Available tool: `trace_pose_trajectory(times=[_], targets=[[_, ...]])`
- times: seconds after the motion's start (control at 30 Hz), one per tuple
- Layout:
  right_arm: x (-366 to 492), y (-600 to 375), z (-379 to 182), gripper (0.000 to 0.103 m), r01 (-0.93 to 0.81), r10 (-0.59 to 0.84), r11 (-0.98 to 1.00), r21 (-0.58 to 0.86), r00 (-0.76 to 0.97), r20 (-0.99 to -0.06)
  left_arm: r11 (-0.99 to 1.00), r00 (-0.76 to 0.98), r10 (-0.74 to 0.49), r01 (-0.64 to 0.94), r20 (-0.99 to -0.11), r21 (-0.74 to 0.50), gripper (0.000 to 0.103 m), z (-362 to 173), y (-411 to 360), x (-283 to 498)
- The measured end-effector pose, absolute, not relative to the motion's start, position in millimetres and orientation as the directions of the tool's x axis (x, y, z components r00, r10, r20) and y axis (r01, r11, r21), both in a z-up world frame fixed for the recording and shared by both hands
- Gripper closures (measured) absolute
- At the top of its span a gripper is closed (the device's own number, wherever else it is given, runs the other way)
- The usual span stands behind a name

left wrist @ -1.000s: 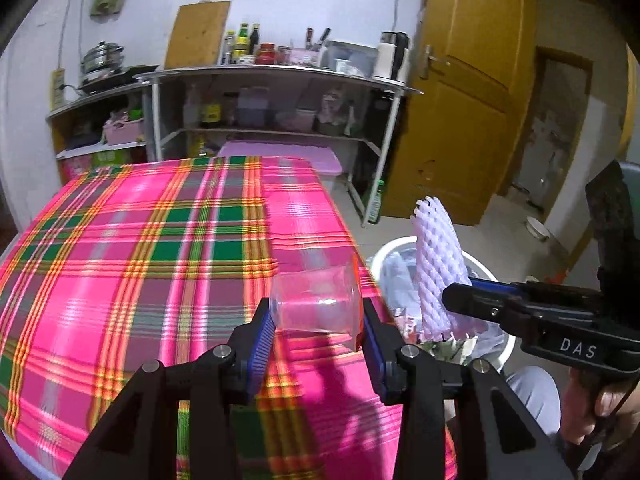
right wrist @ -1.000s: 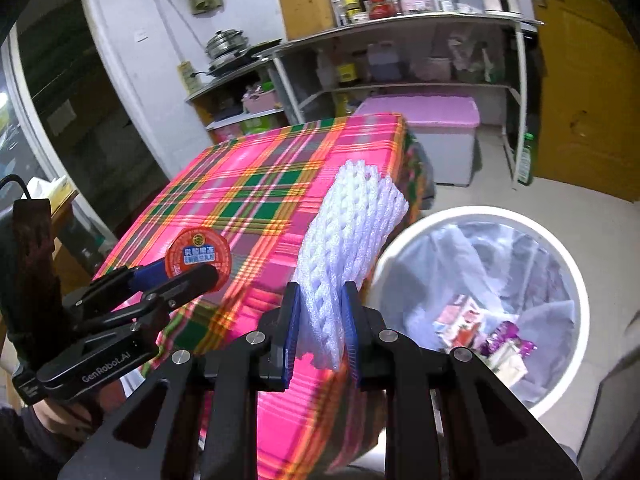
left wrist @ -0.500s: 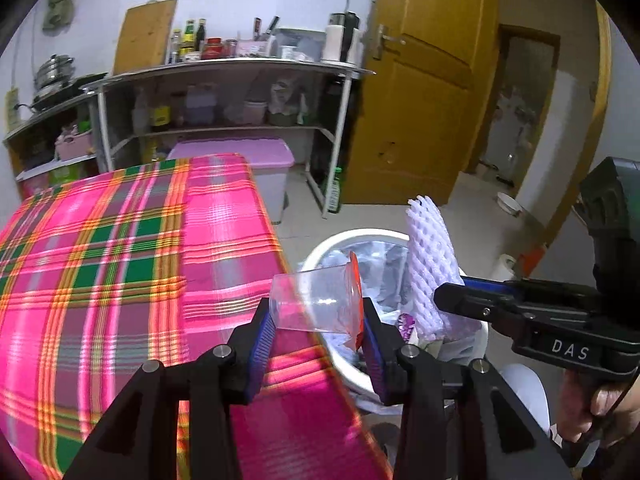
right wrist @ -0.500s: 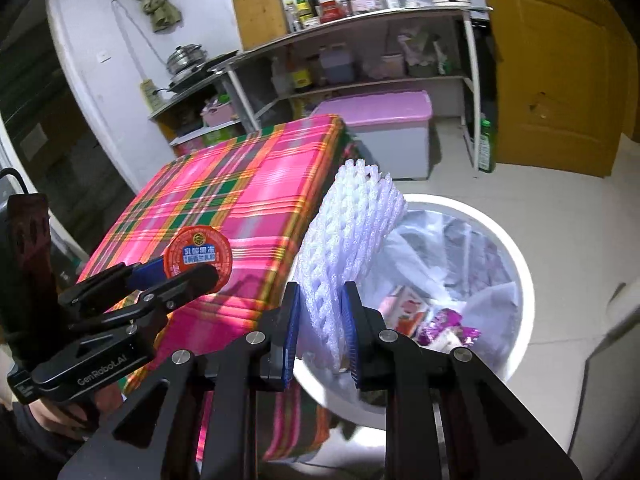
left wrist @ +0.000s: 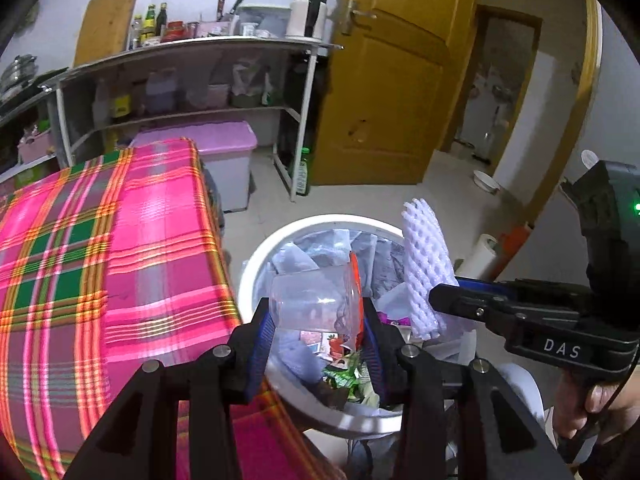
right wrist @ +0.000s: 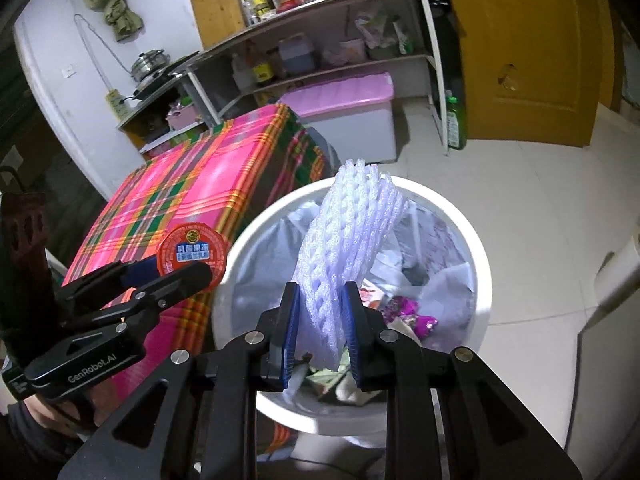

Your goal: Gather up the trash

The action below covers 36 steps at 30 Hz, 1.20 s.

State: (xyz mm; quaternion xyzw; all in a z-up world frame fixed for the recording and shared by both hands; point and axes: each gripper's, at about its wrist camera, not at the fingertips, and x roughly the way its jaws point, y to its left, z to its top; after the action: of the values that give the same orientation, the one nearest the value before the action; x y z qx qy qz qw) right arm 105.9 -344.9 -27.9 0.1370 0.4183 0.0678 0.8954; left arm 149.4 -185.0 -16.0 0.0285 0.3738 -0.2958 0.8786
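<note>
My left gripper [left wrist: 318, 330] is shut on a clear plastic cup [left wrist: 312, 300] with a red foil lid [right wrist: 192, 254], held sideways over the near rim of the white trash bin [left wrist: 256, 258]. My right gripper [right wrist: 322, 330] is shut on a white foam fruit net [right wrist: 348, 256] and holds it upright above the bin [right wrist: 476, 248]. The net also shows in the left wrist view [left wrist: 426, 268], to the right of the cup. The bin has a plastic liner and holds several wrappers.
A table with a pink plaid cloth [left wrist: 100, 248] stands to the left of the bin. Behind it are a pink-lidded storage box [left wrist: 224, 160] and a metal shelf [left wrist: 180, 48] with bottles. A yellow door [left wrist: 392, 92] is at the back right.
Both grippers have moved right, off the table and over the trash bin, still holding the cup and the foam net. The bin is now directly below them.
</note>
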Motion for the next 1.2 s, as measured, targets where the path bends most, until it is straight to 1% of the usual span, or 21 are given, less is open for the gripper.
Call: trace_pose_trajectory(times=[0.13,0.17,0.2,0.27,0.33,0.4,0.47,0.77,1.13,1.2], targets=[[111,-352,-38,0.076,0.009,0.229,0.955,0.297,0.615,-0.755,0.817,0.512,-0.501,0.546,-0.698,-0.185,0.061,-25,-193,159],[112,-353,-40,0.076,0.014,0.226,0.955,0.295,0.609,-0.76,0.817,0.504,-0.5,0.544,-0.704,-0.191,0.059,-27,-194,162],[113,-353,-42,0.075,0.019,0.221,0.957,0.291,0.604,-0.766,0.816,0.497,-0.502,0.542,-0.708,-0.198,0.054,-29,-195,163],[114,-353,-45,0.073,0.027,0.212,0.959,0.283,0.596,-0.775,0.815,0.487,-0.508,0.54,-0.711,-0.212,0.048,-31,-195,165],[115,-353,-46,0.071,0.029,0.21,0.959,0.282,0.593,-0.777,0.815,0.485,-0.512,0.536,-0.709,-0.221,0.047,-32,-195,165],[116,-353,-46,0.064,0.027,0.208,0.96,0.278,0.592,-0.778,0.815,0.488,-0.513,0.535,-0.706,-0.223,0.047,-31,-194,165],[116,-353,-44,0.061,0.023,0.208,0.961,0.275,0.595,-0.776,0.816,0.494,-0.513,0.534,-0.702,-0.221,0.047,-30,-192,165],[102,-338,-24,0.061,-0.007,0.21,0.964,0.265,0.633,-0.745,0.832,0.543,-0.507,0.511,-0.67,-0.216,0.047,-12,-171,149],[70,-300,12,0.061,-0.08,0.208,0.973,0.217,0.713,-0.669,0.871,0.633,-0.461,0.458,-0.622,-0.179,0.047,13,-130,112],[64,-293,16,0.06,-0.096,0.214,0.973,0.211,0.721,-0.659,0.88,0.654,-0.446,0.444,-0.611,-0.167,0.047,19,-121,104]])
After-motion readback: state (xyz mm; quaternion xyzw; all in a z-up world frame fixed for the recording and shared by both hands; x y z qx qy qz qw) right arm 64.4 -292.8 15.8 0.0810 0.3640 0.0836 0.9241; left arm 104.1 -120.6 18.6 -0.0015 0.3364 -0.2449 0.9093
